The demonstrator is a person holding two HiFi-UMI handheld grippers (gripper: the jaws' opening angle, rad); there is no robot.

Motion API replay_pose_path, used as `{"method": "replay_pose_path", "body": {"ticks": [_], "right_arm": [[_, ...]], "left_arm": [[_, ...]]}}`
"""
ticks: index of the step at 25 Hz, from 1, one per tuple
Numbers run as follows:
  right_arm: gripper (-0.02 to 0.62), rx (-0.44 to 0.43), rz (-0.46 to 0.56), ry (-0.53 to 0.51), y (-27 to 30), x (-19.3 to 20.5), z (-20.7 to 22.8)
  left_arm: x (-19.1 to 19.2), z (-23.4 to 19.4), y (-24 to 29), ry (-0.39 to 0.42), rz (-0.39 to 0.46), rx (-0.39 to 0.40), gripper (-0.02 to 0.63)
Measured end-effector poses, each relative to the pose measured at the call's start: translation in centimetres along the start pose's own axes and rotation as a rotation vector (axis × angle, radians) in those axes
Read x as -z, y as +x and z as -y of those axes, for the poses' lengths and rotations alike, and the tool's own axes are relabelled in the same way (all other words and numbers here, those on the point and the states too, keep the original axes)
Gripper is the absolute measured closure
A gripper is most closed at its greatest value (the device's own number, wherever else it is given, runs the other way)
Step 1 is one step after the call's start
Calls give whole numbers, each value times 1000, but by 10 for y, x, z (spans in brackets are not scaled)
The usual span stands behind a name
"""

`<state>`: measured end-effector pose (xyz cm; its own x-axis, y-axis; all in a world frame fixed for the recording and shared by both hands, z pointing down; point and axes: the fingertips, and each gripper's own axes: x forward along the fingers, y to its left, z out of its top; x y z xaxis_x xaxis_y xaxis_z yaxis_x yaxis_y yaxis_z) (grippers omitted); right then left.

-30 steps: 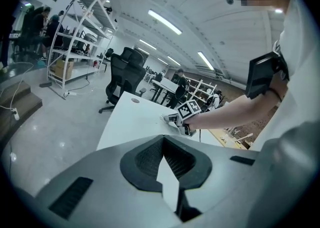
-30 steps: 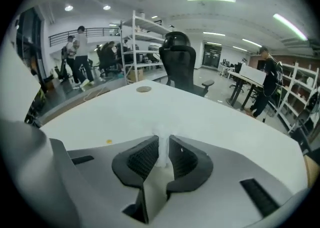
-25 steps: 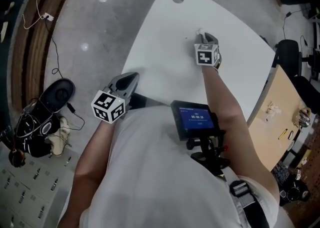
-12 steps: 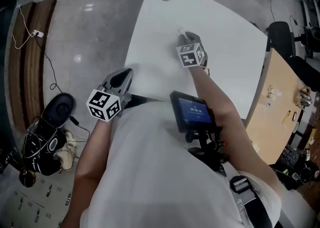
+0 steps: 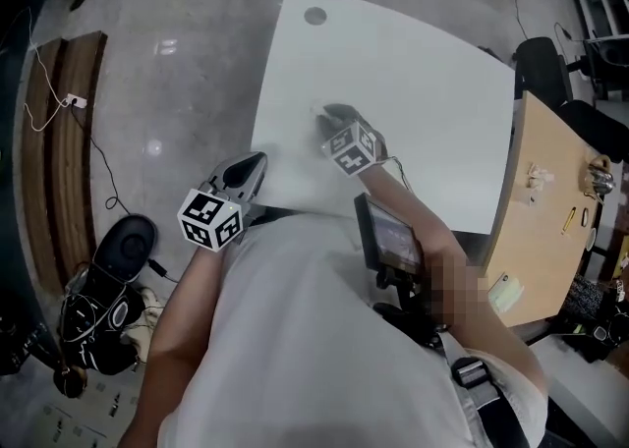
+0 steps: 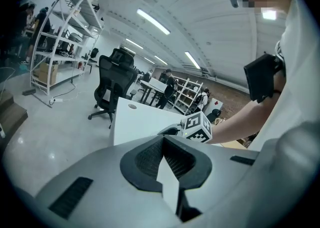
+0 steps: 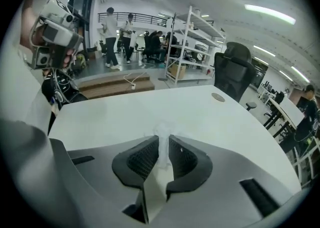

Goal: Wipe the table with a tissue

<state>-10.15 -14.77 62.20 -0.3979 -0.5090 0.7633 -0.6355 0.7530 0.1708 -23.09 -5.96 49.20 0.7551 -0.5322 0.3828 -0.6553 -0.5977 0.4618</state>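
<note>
A white table (image 5: 423, 92) fills the middle of the head view. My right gripper (image 5: 334, 124) rests low on the table's near-left part, its marker cube (image 5: 351, 149) behind it. It is shut on a crumpled white tissue (image 7: 162, 139), which pokes out between the ribbed pads and touches the tabletop (image 7: 150, 107). In the head view the tissue (image 5: 318, 113) is only a faint white bit at the tip. My left gripper (image 5: 246, 171) hangs off the table's near-left edge, shut with nothing in it (image 6: 164, 144).
A round cable hole (image 5: 314, 16) marks the table's far corner. A wooden desk (image 5: 550, 210) with small items adjoins the right side. Black office chairs (image 5: 539, 65) stand at the right and at the far end. A black bag (image 5: 113, 264) and cables lie on the floor left.
My right gripper has slid the tissue across the tabletop to the left and nearer to me. The left gripper has stayed by the table's edge.
</note>
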Motion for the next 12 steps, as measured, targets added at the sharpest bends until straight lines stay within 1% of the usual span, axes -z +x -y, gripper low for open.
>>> {"method": "replay_pose_path", "body": {"ticks": [3,6,7,8,9,11,12], "right_arm": [[534,-104,-4,15,-4,2,-23],[534,-286,-23,70,-14,9,-47],[534,-334,-12,100,-21,7,-51],[534,-356,18,149,-29,4,-52],[534,-355,60,214,-37,0,-48],[534,-326,134,337,-56,-4,-40],[534,-311,160,377,-66,-3,-36]], "left_arm": [[-1,2,2,6,-5,25,600],[-2,8,8,14,-11,64,600],[-3,9,10,19,-12,78,600],[-4,10,12,24,-13,90,600],[-5,10,13,28,-14,101,600],[-4,9,15,33,-19,118,600],[-2,9,16,34,-24,126,600]]}}
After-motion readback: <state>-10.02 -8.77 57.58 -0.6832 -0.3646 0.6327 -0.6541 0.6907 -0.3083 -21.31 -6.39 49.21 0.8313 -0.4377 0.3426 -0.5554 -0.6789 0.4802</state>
